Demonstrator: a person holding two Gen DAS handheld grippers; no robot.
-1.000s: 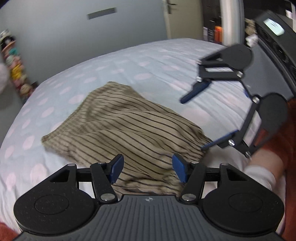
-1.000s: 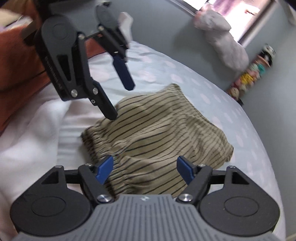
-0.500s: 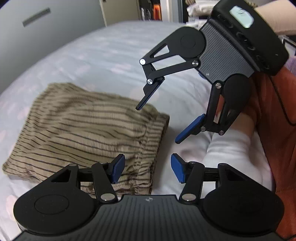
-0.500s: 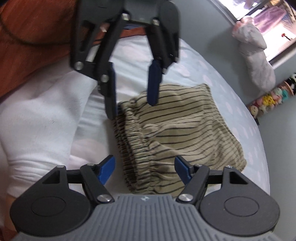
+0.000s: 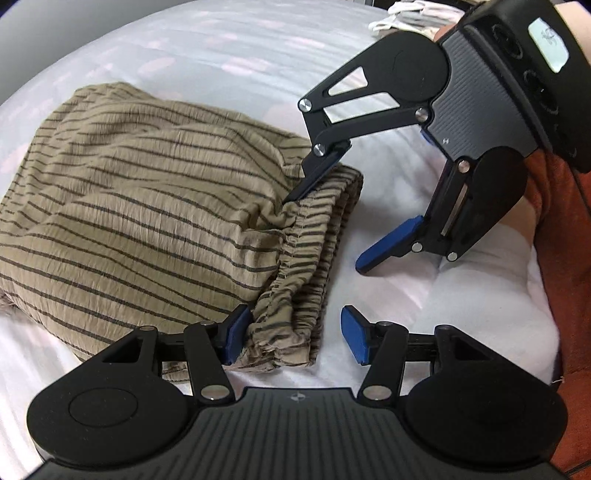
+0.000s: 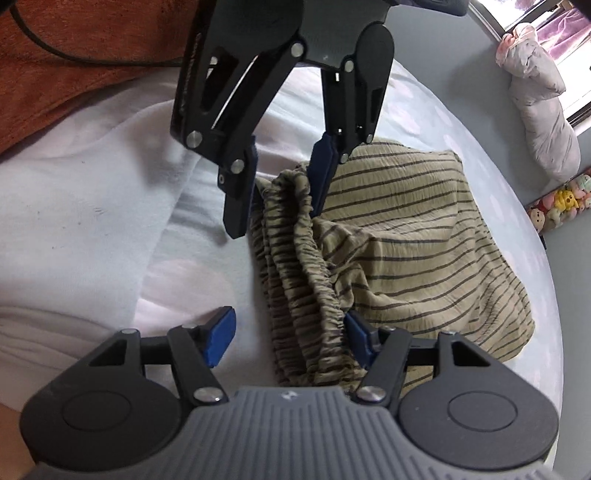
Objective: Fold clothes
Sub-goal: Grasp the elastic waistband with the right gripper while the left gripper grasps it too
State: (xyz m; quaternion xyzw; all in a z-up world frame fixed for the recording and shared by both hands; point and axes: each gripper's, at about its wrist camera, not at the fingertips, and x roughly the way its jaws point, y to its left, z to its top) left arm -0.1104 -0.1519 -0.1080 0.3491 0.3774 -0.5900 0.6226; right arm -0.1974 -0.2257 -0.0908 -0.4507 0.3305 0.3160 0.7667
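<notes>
Left wrist: shorts [image 5: 147,206] lie bunched on bed [image 5: 207,40]. Our left gripper [image 5: 293,334] is spread over one waistband end; right gripper [image 6: 284,334] is closing astride the other, not yet pinching. We should catch all layers, then lift evenly.

Bed [image 5: 221,48] with a white sheet [image 6: 424,122] printed with pale pink dots, taking up most of both wrist views. Lying directly on it: a folded tan garment [image 5: 147,206] with thin dark stripes, bunched elastic waistband [image 6: 306,295] turned toward the cameras. Beside the waistband edge, a rumpled white cloth or duvet [image 6: 85,206] on the sheet. Rust-orange fabric [image 5: 565,258] at the bed's near edge. Small white bundle [image 5: 406,18] at far side, blurry.
</notes>
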